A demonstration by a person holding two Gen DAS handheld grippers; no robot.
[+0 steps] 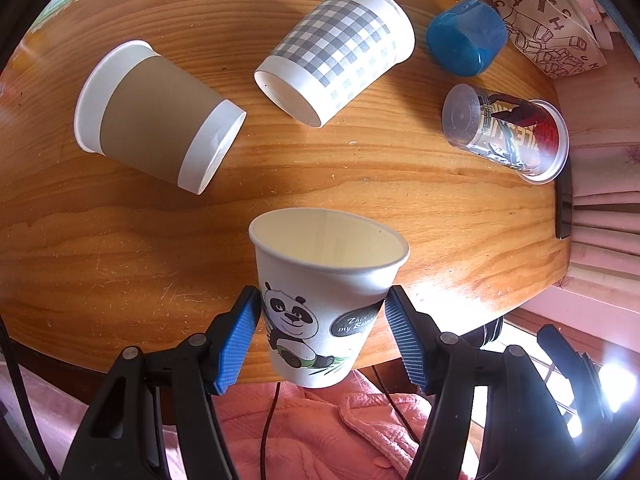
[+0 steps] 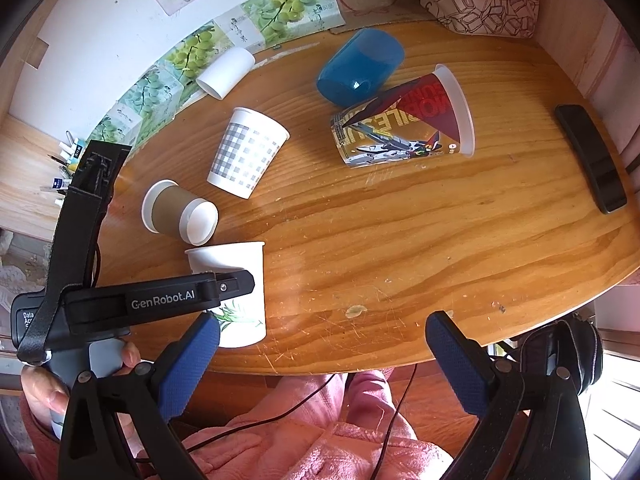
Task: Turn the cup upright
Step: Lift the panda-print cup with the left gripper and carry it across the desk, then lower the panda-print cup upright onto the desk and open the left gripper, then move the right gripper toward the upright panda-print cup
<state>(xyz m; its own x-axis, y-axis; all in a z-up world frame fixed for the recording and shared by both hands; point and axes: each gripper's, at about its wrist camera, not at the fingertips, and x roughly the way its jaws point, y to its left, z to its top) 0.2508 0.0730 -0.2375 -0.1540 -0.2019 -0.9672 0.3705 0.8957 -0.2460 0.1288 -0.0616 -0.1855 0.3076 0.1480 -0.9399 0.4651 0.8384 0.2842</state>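
A white paper cup with a panda print (image 1: 320, 304) stands upright, mouth up, between the blue pads of my left gripper (image 1: 322, 332), which is shut on it near the table's front edge. In the right wrist view the same cup (image 2: 236, 300) is held by the left gripper's black finger (image 2: 192, 292). My right gripper (image 2: 322, 360) is open and empty over the front edge of the wooden table (image 2: 400, 240), to the right of the cup.
Lying on their sides on the table: a brown-sleeved cup (image 1: 160, 116), a grey-checked cup (image 1: 336, 56), a blue plastic cup (image 1: 464, 38), a clear printed cup (image 1: 508, 130) and a plain white cup (image 2: 226, 72). A black phone (image 2: 592, 156) lies at the right edge.
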